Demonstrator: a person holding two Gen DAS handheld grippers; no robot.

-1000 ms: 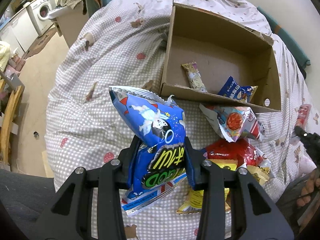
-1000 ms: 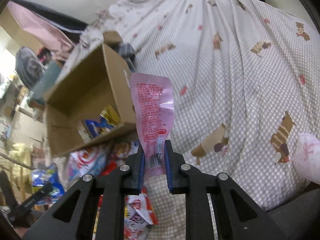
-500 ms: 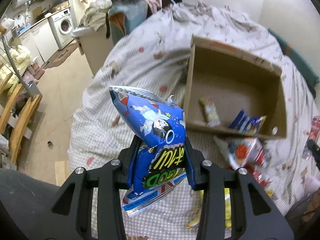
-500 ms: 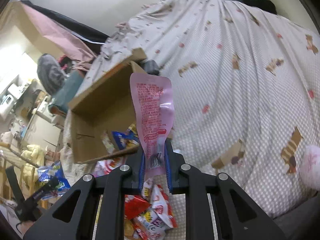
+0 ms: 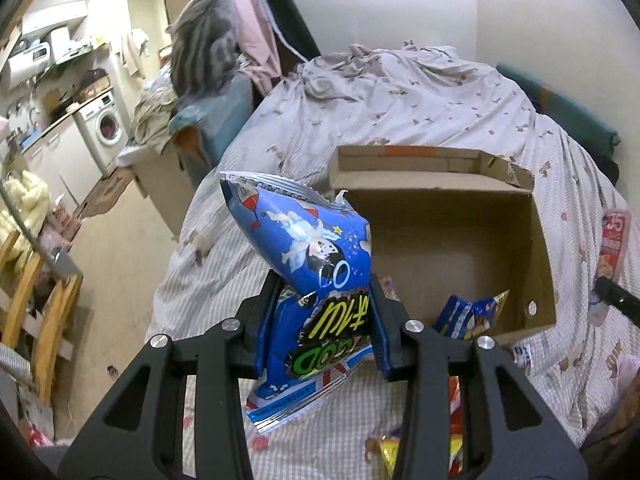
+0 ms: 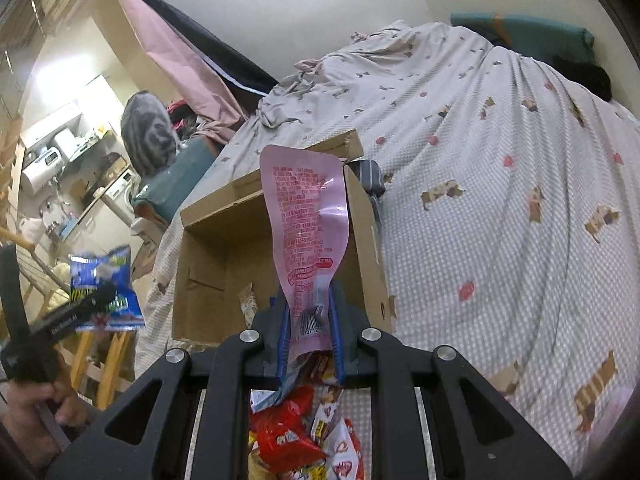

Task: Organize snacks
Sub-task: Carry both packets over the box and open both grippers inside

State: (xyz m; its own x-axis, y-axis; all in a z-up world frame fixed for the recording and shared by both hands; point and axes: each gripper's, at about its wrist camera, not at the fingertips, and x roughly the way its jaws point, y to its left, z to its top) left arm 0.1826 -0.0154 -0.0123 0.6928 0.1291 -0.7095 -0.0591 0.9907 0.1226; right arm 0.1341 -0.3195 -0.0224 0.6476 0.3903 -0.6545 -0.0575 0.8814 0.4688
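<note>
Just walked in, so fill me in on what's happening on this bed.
A person is sorting snacks into a cardboard box on the bed, with a handheld gripper in each hand. The left gripper is shut on a blue bag, held up beside the box. The right gripper is shut on a pink packet, in front of the box. A few snacks already lie in the box, and a pile of snacks lies on the bed in front of it.

- A checked bedspread (image 5: 420, 96) is covering the bed.
- Left of the bed, a washing machine (image 5: 105, 130) is standing beside wooden chairs (image 5: 28, 300).
</note>
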